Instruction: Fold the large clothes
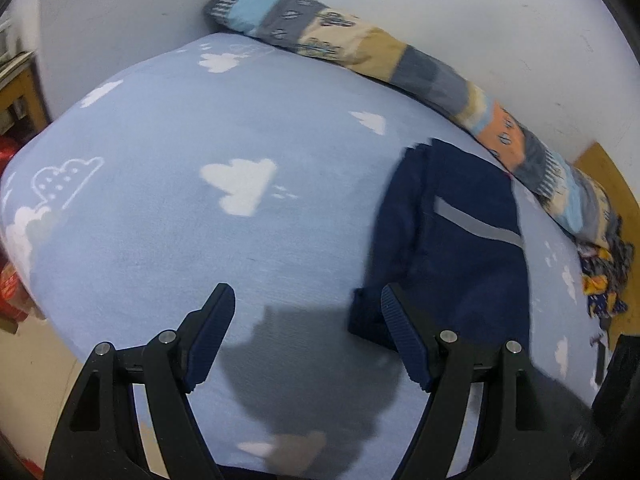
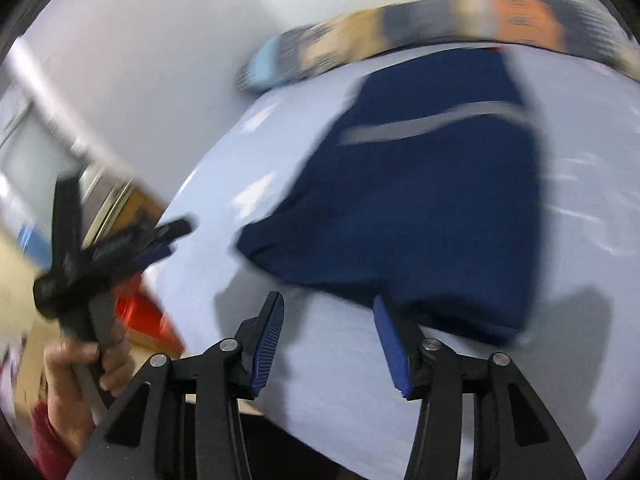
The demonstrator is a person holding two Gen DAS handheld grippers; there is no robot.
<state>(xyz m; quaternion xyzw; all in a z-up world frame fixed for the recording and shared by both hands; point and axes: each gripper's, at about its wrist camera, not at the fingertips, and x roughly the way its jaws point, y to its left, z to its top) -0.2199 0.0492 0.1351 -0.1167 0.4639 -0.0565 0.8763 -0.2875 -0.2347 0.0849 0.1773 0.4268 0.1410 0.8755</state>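
A dark navy garment [image 1: 452,248] with a grey reflective stripe lies folded on a light blue bed sheet [image 1: 200,140] printed with white clouds. It also shows in the blurred right wrist view [image 2: 420,200]. My left gripper [image 1: 308,300] is open and empty above the sheet, just left of the garment's near corner. My right gripper [image 2: 328,304] is open and empty at the garment's near edge. The left gripper also shows at the left of the right wrist view [image 2: 120,244], held by a hand.
A long rolled patchwork quilt [image 1: 400,64] lies along the white wall [image 1: 480,8] at the bed's far side. Patterned cloth [image 1: 604,280] sits at the right end. A wooden cabinet [image 1: 20,92] and red items [image 1: 10,284] stand left of the bed.
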